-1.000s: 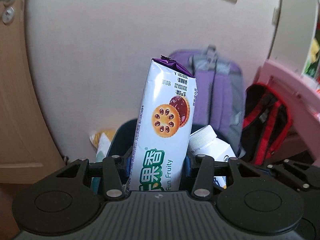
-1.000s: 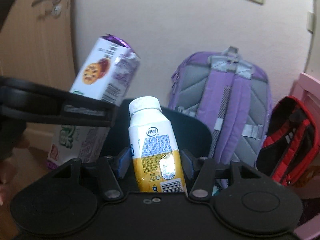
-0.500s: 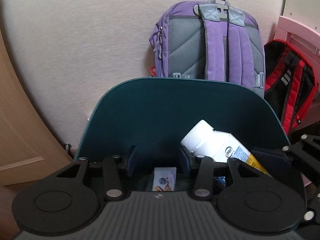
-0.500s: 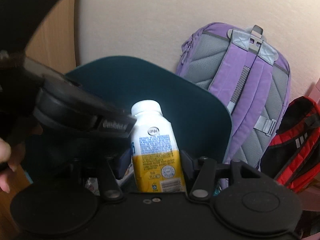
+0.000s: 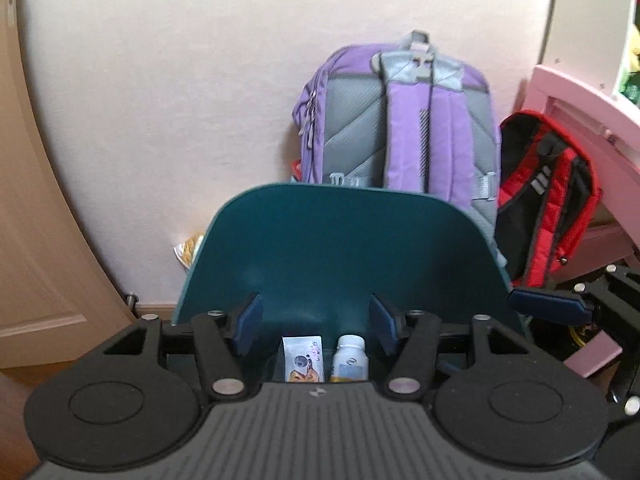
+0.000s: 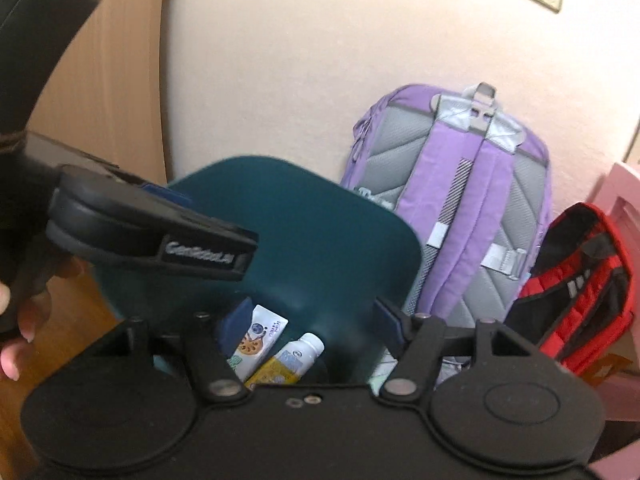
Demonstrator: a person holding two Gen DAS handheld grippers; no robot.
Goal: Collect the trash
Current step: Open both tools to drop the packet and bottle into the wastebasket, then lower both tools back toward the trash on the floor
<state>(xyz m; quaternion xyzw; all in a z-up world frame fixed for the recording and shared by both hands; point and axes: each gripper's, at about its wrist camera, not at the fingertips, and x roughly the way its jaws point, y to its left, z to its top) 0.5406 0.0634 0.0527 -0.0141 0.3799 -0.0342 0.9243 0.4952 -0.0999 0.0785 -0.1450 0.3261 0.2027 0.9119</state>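
Note:
A dark teal trash bin (image 5: 340, 248) stands against the wall, also seen in the right wrist view (image 6: 320, 240). Inside it lie a white and purple cookie packet (image 5: 303, 364) (image 6: 256, 338) and a white and yellow drink bottle (image 5: 350, 364) (image 6: 290, 360). My left gripper (image 5: 314, 326) is open and empty above the bin's near rim. My right gripper (image 6: 308, 324) is open and empty above the bin. The left gripper's body (image 6: 152, 236) shows at the left of the right wrist view.
A purple and grey backpack (image 5: 400, 120) (image 6: 456, 200) leans on the wall behind the bin. A red and black backpack (image 5: 548, 200) (image 6: 580, 292) sits to its right by pink furniture (image 5: 580, 92). A wooden door (image 6: 100, 80) is at left. A yellow wrapper (image 5: 188, 250) lies behind the bin.
The left gripper let the cookie packet fall into the bin, then the right gripper opened and dropped the drink bottle in. Both grippers are now empty.

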